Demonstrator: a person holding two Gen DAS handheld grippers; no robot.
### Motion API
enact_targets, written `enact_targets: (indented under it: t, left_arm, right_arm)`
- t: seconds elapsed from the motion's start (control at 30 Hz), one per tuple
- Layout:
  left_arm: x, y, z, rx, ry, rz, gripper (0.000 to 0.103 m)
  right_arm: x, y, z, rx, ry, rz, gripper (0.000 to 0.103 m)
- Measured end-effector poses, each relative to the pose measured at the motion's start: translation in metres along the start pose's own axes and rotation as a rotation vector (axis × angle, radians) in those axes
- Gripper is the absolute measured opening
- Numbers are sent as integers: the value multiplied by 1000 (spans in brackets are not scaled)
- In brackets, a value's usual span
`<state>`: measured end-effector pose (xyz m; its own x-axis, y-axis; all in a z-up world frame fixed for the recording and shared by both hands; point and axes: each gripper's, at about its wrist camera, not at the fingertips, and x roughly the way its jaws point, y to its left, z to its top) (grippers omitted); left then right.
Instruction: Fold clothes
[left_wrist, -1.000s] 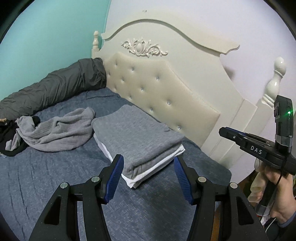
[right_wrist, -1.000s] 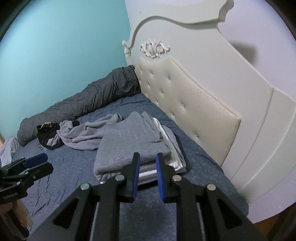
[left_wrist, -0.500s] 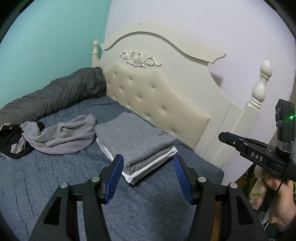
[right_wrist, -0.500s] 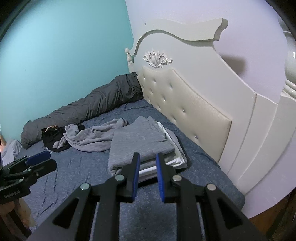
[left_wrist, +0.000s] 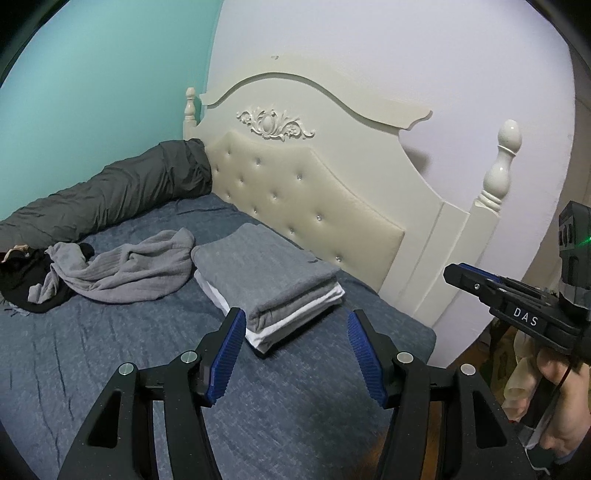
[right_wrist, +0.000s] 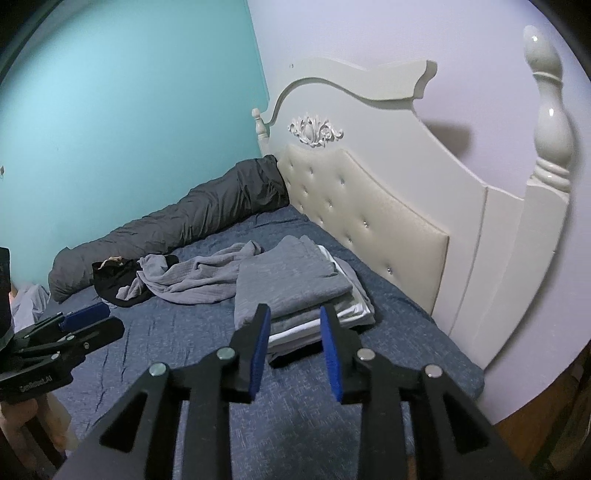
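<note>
A stack of folded clothes (left_wrist: 269, 280), grey on top with white beneath, lies on the blue bed near the headboard; it also shows in the right wrist view (right_wrist: 295, 284). A crumpled grey garment (left_wrist: 125, 266) lies to its left, also in the right wrist view (right_wrist: 199, 273), with a black garment (left_wrist: 26, 273) beyond. My left gripper (left_wrist: 295, 350) is open and empty, held back from the stack above the bed. My right gripper (right_wrist: 293, 349) is open and empty, also short of the stack. Each gripper shows at the edge of the other's view.
A cream tufted headboard (left_wrist: 303, 199) with a post (left_wrist: 498, 166) stands behind the stack. A dark grey rolled duvet (left_wrist: 103, 195) lies along the teal wall. The bed's near right corner (left_wrist: 424, 332) drops off to the floor.
Both grippers have pulled back from the stack, which looks smaller now. My right gripper has opened from nearly shut. The left stays open.
</note>
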<state>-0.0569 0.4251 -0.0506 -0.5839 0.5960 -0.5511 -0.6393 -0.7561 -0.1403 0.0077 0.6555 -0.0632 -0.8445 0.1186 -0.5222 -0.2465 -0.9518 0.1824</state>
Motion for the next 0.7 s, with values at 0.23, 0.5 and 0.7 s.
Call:
enact_targets:
  t: [0.23,0.5,0.7]
  left_arm:
    - [-23,-5,-12,6,-8,-13,68]
    - [-45,-3,-28,6,-15,-7,72]
    - [-58,-2,-38,5,-19,-3,78]
  right_arm:
    - [-24,10,-14,0,-12,4,35]
    - [-44,20,-30,7,-6,5,41]
    - [-58,34,-42,-6,-6,-2,54]
